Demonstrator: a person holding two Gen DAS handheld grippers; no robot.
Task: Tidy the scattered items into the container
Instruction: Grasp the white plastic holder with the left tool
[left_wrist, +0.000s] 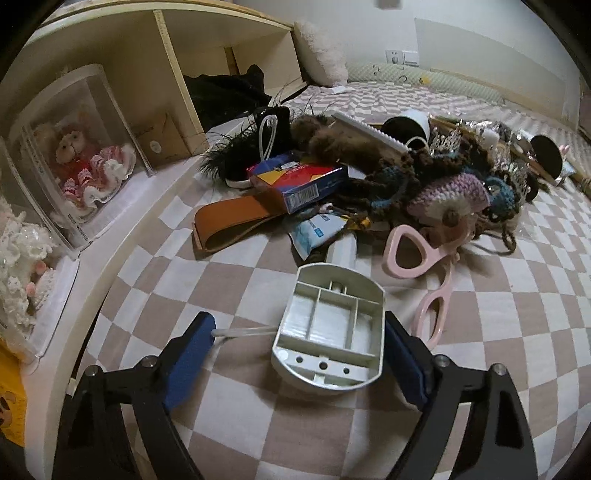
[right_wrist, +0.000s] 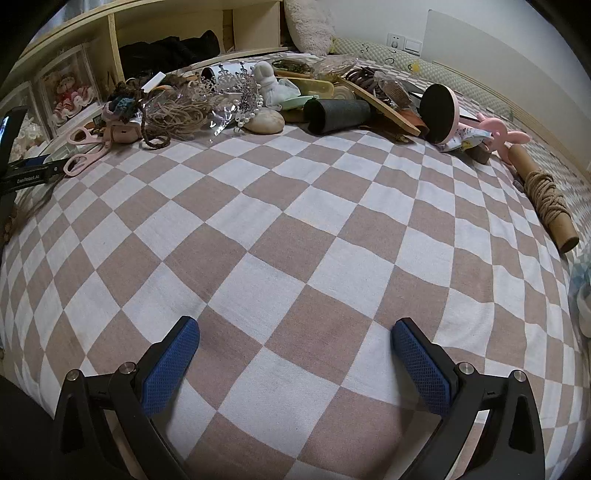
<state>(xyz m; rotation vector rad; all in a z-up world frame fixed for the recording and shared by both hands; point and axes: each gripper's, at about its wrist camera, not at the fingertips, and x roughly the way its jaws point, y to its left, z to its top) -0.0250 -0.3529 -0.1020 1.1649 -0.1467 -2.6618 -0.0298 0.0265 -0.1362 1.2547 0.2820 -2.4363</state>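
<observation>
While the pile waits on the bed: the left tongs (left_wrist: 299, 354) are angled down over a white lint-roller-style tool (left_wrist: 328, 332) that lies apart from the heap, likely the next item to be tidied.

Left tongs, state: spread wide and not clamped; the right-hand blue pad (left_wrist: 402, 365) sits against the tool's edge, while the left-hand pad stands off it with bare bedsheet between.

Tool relative to left tongs: between the two pads, nearer the right-hand one, open ribbed side up, its handle running away from the tongs toward the pile.

Why so held: the jaws straddle the tool's broad head across its width, which I judge gives the flattest faces to squeeze.

Pink scissors (left_wrist: 436, 295): just beyond the right-hand pad, lying flat, close enough to be nudged if the tongs shift.

Pile relative to left tongs: well ahead, past the tool's handle; a blue box (left_wrist: 299, 181), an orange strap (left_wrist: 229, 221) and knitted items (left_wrist: 447, 192) lie heaped together.

Right tongs (right_wrist: 295, 354): released and empty, hovering over bare checked bedsheet (right_wrist: 295, 221), nothing between the pads.

Pile relative to right tongs: far ahead along the top of the bed; a cardboard tube wound with twine (right_wrist: 546, 206) lies ahead and to the right.

Container: I cannot pick out which one is meant; shelf compartments (left_wrist: 229, 55) stand beyond the pile, ahead and left of the left tongs.
</observation>
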